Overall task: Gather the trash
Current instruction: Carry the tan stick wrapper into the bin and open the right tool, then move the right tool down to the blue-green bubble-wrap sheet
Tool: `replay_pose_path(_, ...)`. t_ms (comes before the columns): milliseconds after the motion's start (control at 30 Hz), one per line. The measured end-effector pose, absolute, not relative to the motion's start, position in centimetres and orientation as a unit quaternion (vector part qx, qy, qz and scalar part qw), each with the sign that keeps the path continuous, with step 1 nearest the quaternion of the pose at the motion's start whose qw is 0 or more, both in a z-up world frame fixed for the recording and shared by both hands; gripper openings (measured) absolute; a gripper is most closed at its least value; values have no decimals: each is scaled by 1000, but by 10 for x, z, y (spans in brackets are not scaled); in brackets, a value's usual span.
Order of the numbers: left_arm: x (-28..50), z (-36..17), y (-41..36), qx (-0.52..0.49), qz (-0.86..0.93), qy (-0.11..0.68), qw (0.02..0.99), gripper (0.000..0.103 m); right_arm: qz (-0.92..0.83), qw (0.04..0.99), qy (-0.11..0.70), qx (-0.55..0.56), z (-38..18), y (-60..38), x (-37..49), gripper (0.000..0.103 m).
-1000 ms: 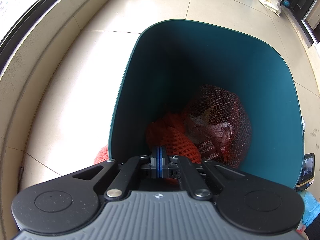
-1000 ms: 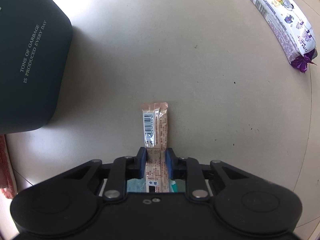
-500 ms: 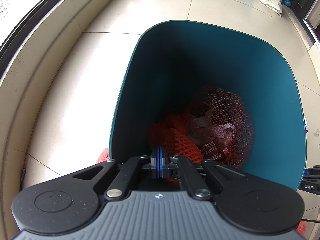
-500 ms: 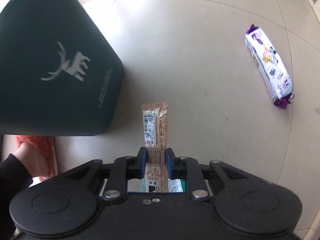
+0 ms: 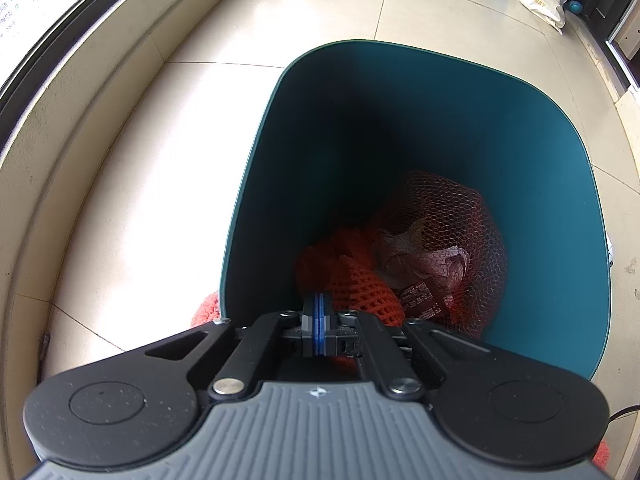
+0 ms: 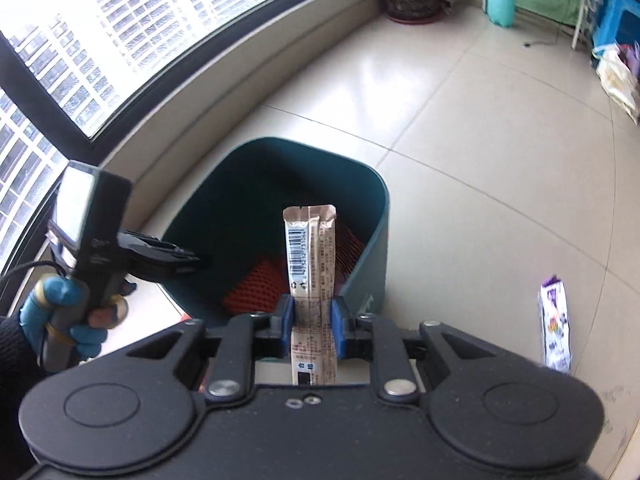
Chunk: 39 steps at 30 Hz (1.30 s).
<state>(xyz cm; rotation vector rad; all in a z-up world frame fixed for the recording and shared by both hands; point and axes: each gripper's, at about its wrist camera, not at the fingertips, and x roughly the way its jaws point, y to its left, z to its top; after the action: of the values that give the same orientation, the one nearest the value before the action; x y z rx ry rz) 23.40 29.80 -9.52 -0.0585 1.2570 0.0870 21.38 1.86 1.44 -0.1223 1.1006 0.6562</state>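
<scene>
While the narrow snack wrapper sits pinched between your right gripper pads, it hangs above the near edge of the teal bin, not yet dropped. Its long axis runs straight out along the fingers, barcode end pointing forward and down toward the bin's opening. Inside the bin, red netting with crumpled paper and an orange mesh sleeve already lie at the bottom, so part of the collecting looks done. Your left gripper is fully closed with nothing visible between its pads, poised over the near rim. One purple-and-white packet remains on the floor, off to the right of the bin and well apart from it.
</scene>
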Motion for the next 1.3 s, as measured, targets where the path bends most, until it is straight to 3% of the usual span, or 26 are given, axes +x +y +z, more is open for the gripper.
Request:
replay_pose_path(133, 233, -95, 300, -28, 38, 587, 808, 0, 322, 803, 495, -75, 27, 53, 217, 19)
replay_pose_path(300, 233, -95, 302, -31, 36, 587, 808, 0, 322, 800, 499, -89, 3, 82, 239, 19)
replay_pose_path(900, 233, -96, 301, -28, 31, 586, 809, 0, 251, 765, 589, -71, -135, 138, 288, 21)
replay_pose_path(1300, 233, -96, 301, -30, 29, 586, 809, 0, 255, 760, 593, -79, -131, 142, 284, 32)
